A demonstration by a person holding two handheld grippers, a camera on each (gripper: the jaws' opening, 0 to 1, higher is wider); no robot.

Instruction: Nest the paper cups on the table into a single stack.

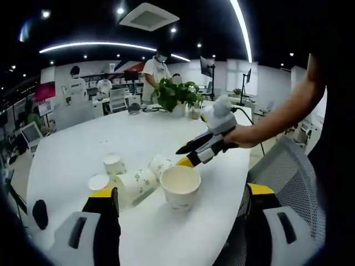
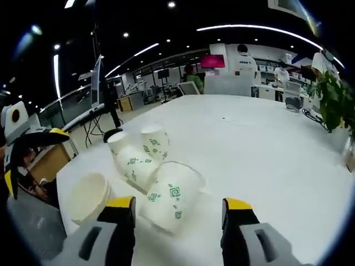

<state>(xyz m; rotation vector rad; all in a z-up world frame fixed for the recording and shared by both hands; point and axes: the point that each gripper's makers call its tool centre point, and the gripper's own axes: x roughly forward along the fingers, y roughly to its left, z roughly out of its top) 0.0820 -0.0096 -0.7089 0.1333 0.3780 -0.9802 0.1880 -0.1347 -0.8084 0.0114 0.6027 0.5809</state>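
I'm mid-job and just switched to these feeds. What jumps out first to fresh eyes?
A cluster of paper cups near the white table's near edge: one upright and open-mouthed, the others tipped on their sides behind it. In the left gripper view, the right gripper reaches in from the right, jaws open just above the upright cup. In the right gripper view, a patterned cup lies on its side just ahead of the open jaws.

- A leafy potted plant (image 1: pixel 175 94) at the white table's (image 1: pixel 138 133) far edge.
- People in white shirts (image 1: pixel 157 71) stand beyond.
- A mesh chair (image 1: pixel 288 172) alongside.
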